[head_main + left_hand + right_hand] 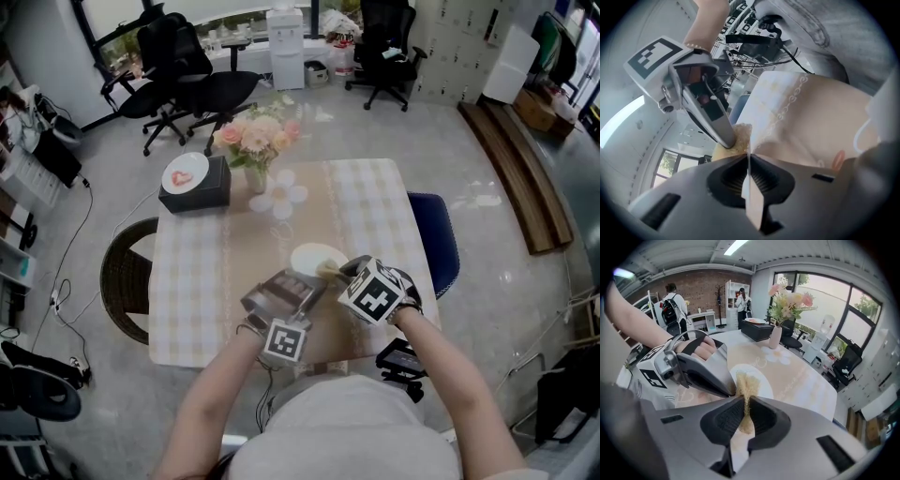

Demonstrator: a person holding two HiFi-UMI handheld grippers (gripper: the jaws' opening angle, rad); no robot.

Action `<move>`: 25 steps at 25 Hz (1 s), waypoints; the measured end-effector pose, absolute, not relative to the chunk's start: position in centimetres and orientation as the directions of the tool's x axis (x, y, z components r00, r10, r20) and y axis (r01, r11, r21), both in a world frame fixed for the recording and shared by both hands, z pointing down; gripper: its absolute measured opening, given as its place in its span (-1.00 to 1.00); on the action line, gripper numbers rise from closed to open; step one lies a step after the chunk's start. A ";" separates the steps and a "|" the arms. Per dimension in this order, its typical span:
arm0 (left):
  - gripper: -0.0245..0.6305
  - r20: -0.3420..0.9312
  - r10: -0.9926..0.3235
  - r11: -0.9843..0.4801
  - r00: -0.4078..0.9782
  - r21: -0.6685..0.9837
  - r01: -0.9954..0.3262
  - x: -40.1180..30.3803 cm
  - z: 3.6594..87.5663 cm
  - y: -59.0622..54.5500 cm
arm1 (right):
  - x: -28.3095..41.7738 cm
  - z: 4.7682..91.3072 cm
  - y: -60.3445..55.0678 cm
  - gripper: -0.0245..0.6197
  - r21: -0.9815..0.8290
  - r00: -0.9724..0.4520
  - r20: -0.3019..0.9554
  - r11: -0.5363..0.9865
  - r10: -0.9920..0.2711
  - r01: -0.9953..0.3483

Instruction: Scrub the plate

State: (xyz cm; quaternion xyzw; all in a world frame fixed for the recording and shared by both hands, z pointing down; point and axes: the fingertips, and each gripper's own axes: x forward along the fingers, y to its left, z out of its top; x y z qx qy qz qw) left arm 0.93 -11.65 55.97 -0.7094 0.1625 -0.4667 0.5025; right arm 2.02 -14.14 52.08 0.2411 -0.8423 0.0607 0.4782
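Wicker chair [127, 277]: at table's [187, 309] left side, seat partly under the checked cloth.
Black box [202, 187]: far-left corner of table; small white dish w/ red heart mark [185, 172] on top.
Vase [256, 176]: pink and cream flowers, just right of box, at far end of beige runner [309, 211].
L gripper [307, 281]: jaws pressed together onto plate's near-left rim; thin white edge runs between the pads in left gripper view [749, 161].
Plate [314, 255]: white, round, over the runner near table's front edge, between both grippers; also [764, 383]. Flat or tipped: cannot tell.
Scrub pad [330, 269]: yellowish, fibrous, touching plate's near-right part [746, 385].
R gripper [336, 272]: jaws clamped tight on scrub pad [744, 411], tips just beside L gripper's.
Blue chair [436, 239]: at table's right side.
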 end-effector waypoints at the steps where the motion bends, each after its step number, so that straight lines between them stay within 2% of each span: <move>1: -0.86 0.502 -0.697 -0.444 0.511 -0.863 0.242 0.9 56.1 -11.6 | 2.0 52.3 -14.1 -0.80 0.141 -0.418 0.838 0.879 -0.351 -0.456; 16: -0.85 0.506 -0.691 -0.437 0.516 -0.861 0.260 0.6 56.1 -11.2 | 4.7 54.9 -17.1 -0.80 0.227 -0.296 0.876 0.866 -0.382 -0.446; 25: -0.86 0.500 -0.686 -0.430 0.529 -0.865 0.259 1.1 55.9 -11.1 | 5.3 56.4 -19.9 -0.80 0.202 -0.300 0.871 0.839 -0.390 -0.505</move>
